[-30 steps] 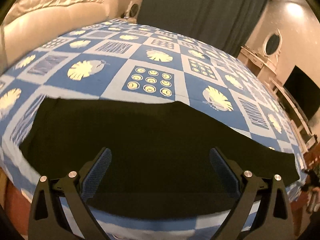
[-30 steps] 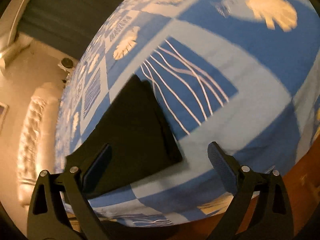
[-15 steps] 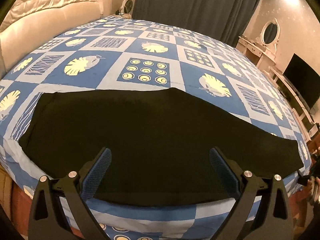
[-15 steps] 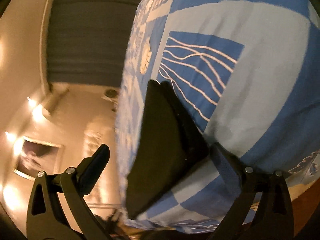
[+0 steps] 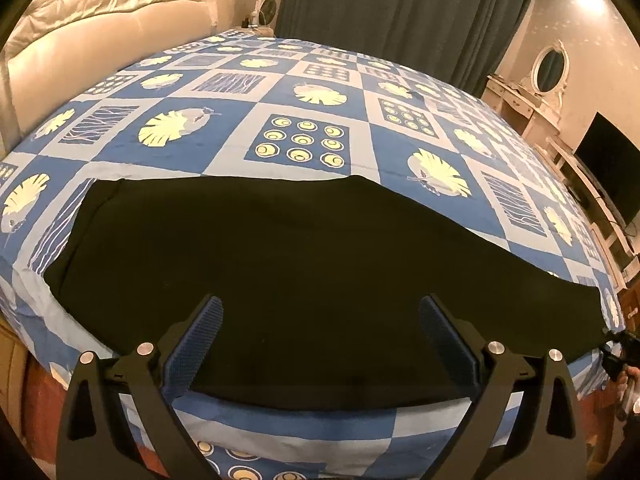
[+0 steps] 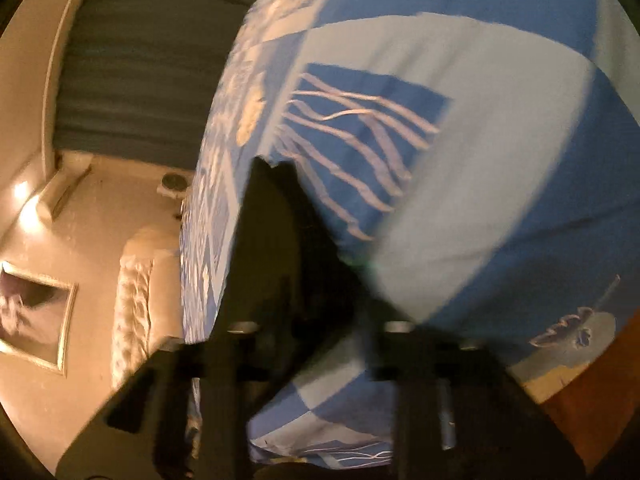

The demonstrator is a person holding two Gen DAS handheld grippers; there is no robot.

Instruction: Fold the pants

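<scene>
Left hand-held gripper (image 5: pixel 320 334): mine, jaws wide, over the pants (image 5: pixel 304 264).
Right hand-held gripper (image 6: pixel 316 332): blurred — grip undeterminable.
Risk: pants' hem end slipping — uneven fold.

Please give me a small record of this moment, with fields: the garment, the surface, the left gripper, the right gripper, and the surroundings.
garment: black pants, laid flat as one long strip across the near edge of the bed
surface: bed cover, blue and white squares with leaf and circle prints
left gripper: open, above the pants, holding nothing
right gripper: at one end of the pants; picture blurred, so open or shut cannot be told
surroundings: tufted cream headboard, dark curtain, oval mirror
</scene>
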